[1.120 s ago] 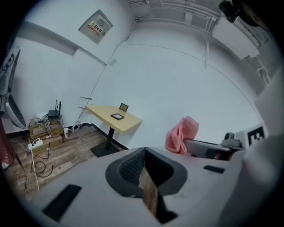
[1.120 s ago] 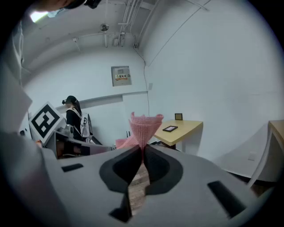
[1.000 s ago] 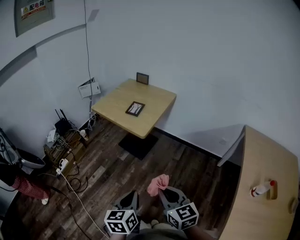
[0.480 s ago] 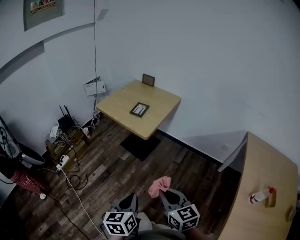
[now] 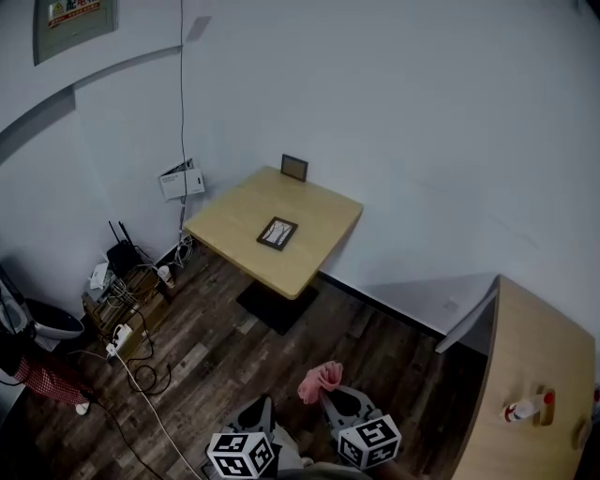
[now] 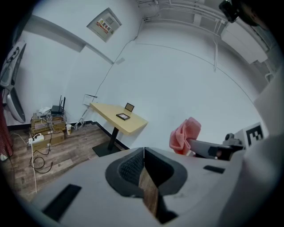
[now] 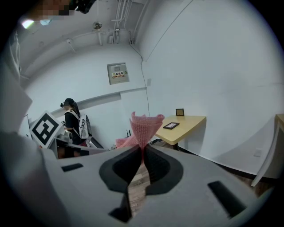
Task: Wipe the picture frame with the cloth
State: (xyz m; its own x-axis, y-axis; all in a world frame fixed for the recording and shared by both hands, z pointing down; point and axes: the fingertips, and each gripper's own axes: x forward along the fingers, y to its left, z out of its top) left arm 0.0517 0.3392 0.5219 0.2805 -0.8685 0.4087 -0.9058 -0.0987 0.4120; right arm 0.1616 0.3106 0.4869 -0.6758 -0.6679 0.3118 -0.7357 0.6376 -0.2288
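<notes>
Pinching the lower end of a pink cloth point(image 5: 320, 380), the right gripper point(image 5: 330, 396) has its jaws pressed together on the fabric, and the rest bunches up loosely above the tips. Just beside it, the left gripper point(image 5: 260, 410) has its jaws fully together with nothing between them. Both grippers hang low over the dark plank floor point(image 5: 216, 347), well short of the table point(image 5: 230, 217) and on its near side.

The table is light wood on a single dark pedestal, and its far corner stands close to the pale wall point(image 5: 403, 112). The picture frame point(image 5: 277, 233) lies flat near the middle of the tabletop, well apart from the cloth. A second, smaller standing frame point(image 5: 294, 168) is upright at the table's far edge, next to the wall.

Left of the table, low on the floor, sits a clutter of cables and boxes point(image 5: 122, 291), with a black router point(image 5: 122, 253) among them. Right of the table and nearer the grippers runs a pale wooden counter point(image 5: 525, 347), with a white spray bottle point(image 5: 525, 409) with a red top lying on it. High on the wall to the left of the table hangs a grey panel with a label point(image 5: 73, 21). In the right gripper view a person with a backpack point(image 7: 71, 122) stands left of the table.
</notes>
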